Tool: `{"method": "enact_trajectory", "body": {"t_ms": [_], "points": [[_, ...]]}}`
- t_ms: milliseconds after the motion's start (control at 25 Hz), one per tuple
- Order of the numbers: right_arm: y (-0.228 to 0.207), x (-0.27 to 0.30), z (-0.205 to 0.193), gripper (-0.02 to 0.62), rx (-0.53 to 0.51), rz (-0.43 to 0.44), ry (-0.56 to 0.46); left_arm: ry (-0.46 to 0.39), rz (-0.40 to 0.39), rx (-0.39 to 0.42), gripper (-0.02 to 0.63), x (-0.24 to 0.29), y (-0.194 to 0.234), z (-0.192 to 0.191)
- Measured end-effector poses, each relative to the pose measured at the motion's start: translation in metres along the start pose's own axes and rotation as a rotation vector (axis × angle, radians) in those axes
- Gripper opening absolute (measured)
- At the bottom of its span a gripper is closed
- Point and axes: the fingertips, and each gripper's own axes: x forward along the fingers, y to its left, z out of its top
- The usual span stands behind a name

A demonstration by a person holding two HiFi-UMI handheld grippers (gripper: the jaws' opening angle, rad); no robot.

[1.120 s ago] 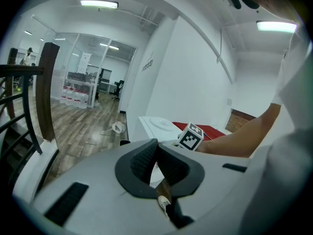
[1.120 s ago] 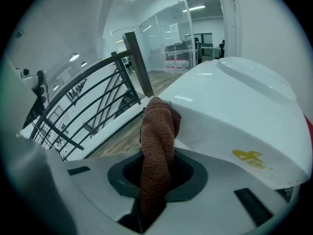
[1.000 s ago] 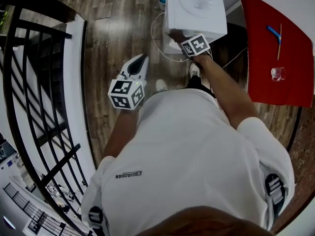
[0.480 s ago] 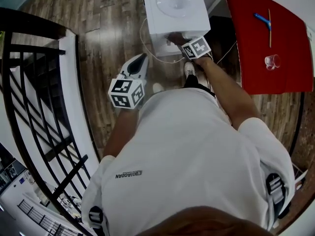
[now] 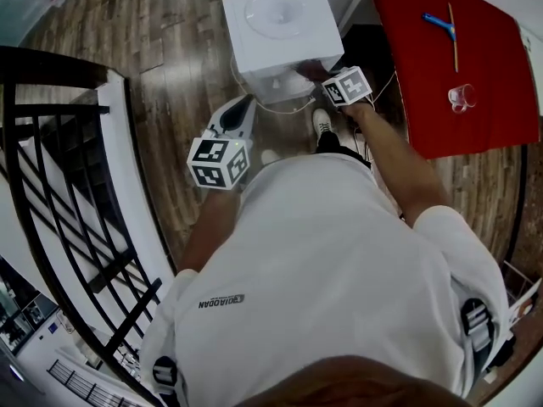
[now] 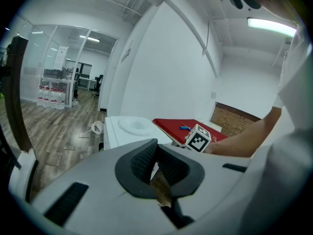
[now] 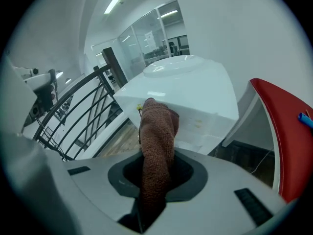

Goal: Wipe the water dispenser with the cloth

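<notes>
The white shirt point(image 5: 322, 261) carries small dark print reading roughly "QIAODAN".

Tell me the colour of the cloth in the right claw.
The cloth is reddish brown; clearest in the right gripper view.

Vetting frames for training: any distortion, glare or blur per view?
Head view: heavy fisheye, railing bows, no blur. Left gripper view: round vignette, ceiling light blown out. Right gripper view: same vignette, cloth crisp, glare patches on water dispenser.
</notes>
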Motion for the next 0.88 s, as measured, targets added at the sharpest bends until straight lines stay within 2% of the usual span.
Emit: {"method": "enact_trajectory", "body": {"t_ms": [400,880], "points": [[-0.042,-0.033,-0.027,0.052,0.117,-0.055,-0.038,0.017,-0.044,0.027,-0.003,0.018,-0.024,0.010],[-0.078,-0.063,-0.042,0.052,0.235,-0.167,-0.082,0.001,-0.073,0.050,-0.004,0.018,-0.013,0.017]]}}
